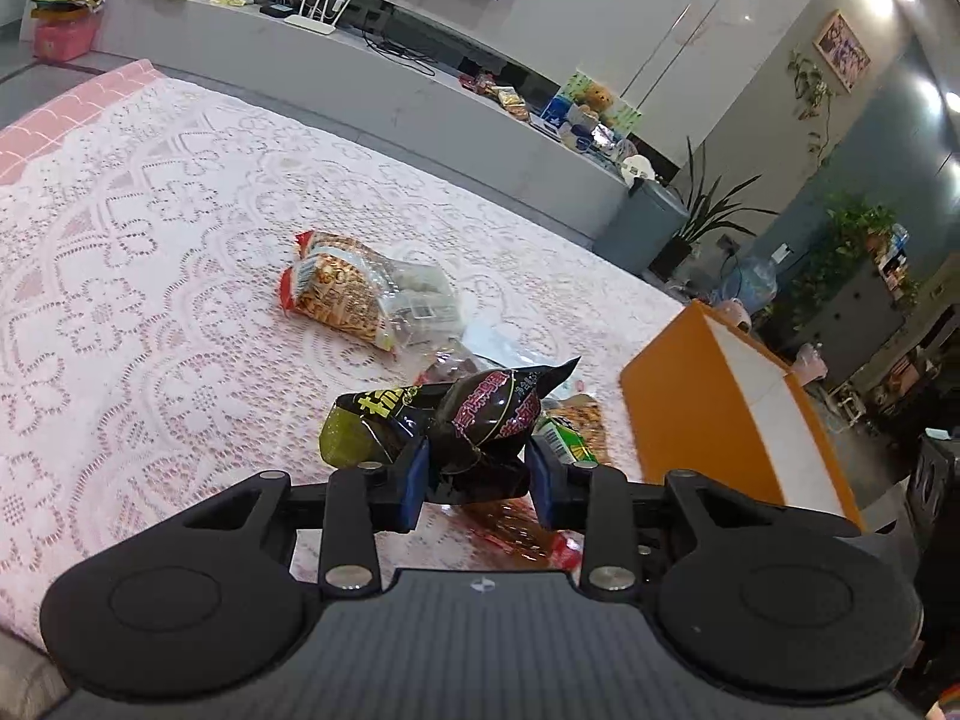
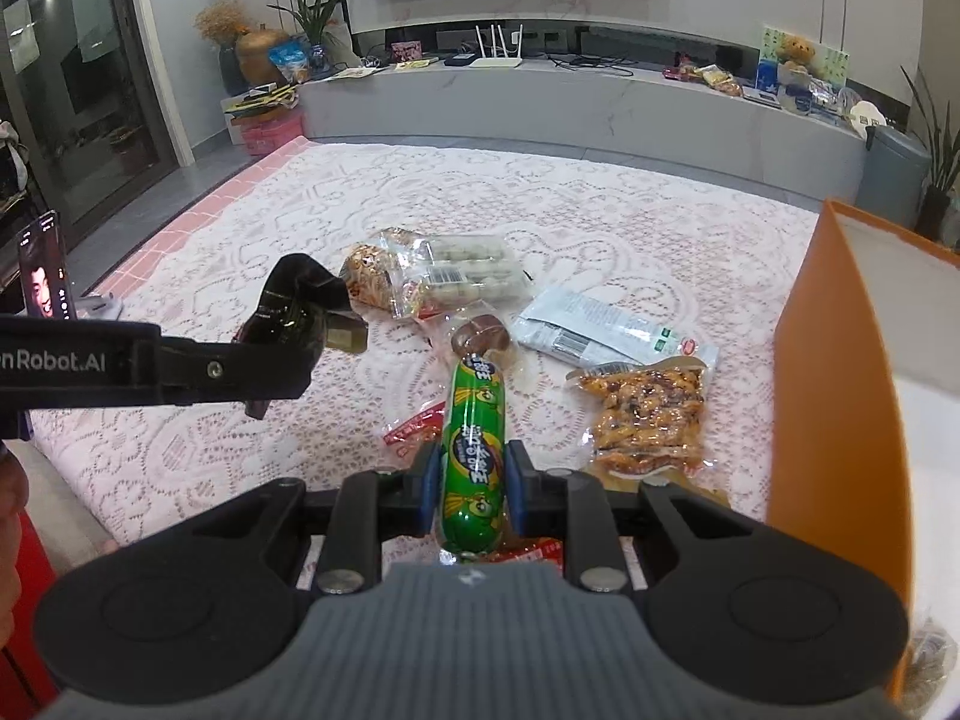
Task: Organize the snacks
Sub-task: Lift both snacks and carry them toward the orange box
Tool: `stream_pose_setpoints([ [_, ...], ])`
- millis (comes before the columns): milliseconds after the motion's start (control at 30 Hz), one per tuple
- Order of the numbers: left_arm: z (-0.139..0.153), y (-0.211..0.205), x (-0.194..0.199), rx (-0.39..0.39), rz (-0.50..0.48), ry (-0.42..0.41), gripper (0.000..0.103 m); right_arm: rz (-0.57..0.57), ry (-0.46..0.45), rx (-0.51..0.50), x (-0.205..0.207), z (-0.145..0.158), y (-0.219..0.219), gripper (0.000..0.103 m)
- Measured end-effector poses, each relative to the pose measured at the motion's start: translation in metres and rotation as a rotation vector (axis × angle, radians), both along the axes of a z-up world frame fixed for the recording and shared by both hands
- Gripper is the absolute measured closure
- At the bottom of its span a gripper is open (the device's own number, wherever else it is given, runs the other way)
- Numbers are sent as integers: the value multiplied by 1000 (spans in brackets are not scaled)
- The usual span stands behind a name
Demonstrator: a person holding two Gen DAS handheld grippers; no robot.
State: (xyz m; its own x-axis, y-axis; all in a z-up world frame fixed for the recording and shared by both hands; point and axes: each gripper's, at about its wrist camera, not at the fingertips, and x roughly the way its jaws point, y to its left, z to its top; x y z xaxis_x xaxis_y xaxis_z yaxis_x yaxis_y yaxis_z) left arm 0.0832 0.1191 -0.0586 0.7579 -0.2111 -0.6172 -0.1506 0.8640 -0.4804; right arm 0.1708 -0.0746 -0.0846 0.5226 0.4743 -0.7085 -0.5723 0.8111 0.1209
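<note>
The right gripper [image 2: 469, 483] is clenching the green plastic-wrapped sausage stick [image 2: 474, 450], long axis running along its fingers, while the tall orange open-topped box [image 2: 840, 396] is standing just to its right, nearer this gripper than the left gripper [image 1: 477, 471], which is clamping a black crinkled snack packet [image 1: 486, 420].

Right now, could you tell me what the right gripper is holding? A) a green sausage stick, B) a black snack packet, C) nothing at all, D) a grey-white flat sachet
A: in the right wrist view the right gripper is shut on the green sausage stick, which lies lengthwise between its blue pads, while the black snack packet is in the left gripper.
</note>
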Motion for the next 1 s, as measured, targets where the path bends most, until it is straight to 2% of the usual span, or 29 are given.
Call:
stream_pose_setpoints([
  [200,15,-18,-1,-14,-36,-32,65,1,11,48,-5,15,-15,82],
  [300,24,-28,0,-31,-57,-52,65,-3,-11,49,-8,25,-23,82],
  [433,42,-51,7,-16,-107,-91,65,-30,-28,44,-8,41,-45,82],
  [733,65,-119,43,29,-278,-128,65,-129,-81,-48,5,69,-113,82],
  [1000,59,-184,74,86,-459,-106,65,-211,-64,-177,24,62,-170,82],
])
